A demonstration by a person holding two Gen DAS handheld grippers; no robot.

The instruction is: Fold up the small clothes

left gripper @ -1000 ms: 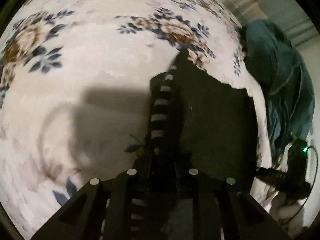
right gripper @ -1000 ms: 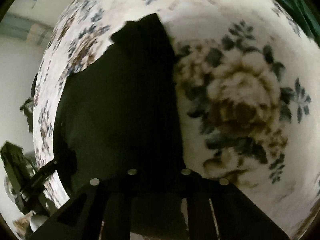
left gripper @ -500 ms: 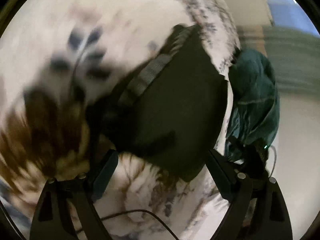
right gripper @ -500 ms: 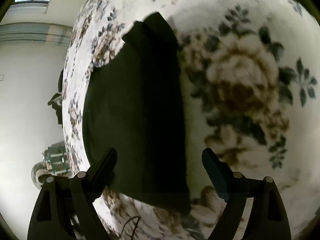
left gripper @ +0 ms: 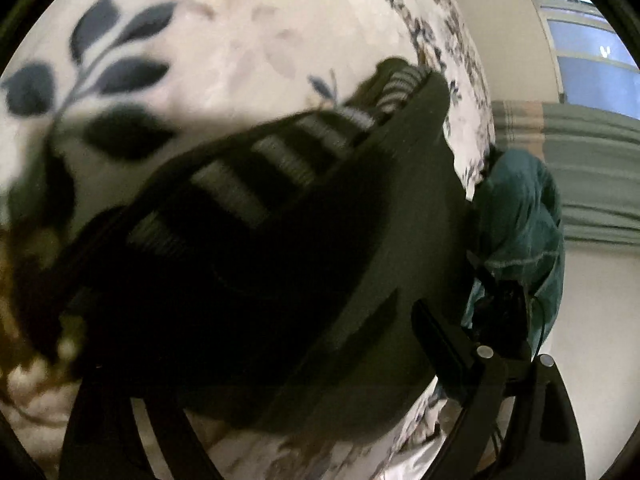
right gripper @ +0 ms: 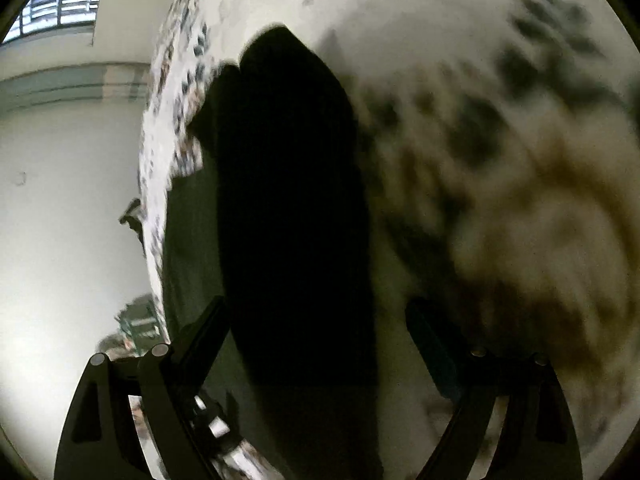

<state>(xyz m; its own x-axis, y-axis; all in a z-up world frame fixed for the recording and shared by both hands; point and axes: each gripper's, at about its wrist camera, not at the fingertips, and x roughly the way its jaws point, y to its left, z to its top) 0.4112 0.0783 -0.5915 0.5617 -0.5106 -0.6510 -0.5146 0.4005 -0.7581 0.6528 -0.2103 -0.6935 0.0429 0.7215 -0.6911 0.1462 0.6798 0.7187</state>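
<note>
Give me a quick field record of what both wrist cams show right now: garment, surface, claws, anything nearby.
garment: black garment with striped band, lying on the cover
surface: floral bed cover
left claw: open, over the garment
right claw: open, garment between its fingers, not gripped
nearby: teal cloth beyond the bed edge
image quality: motion blur in both views

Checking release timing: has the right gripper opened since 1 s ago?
Yes. The right gripper was shut over the black garment a second ago; now its jaws stand wide apart, either side of it on the floral blanket.
</note>
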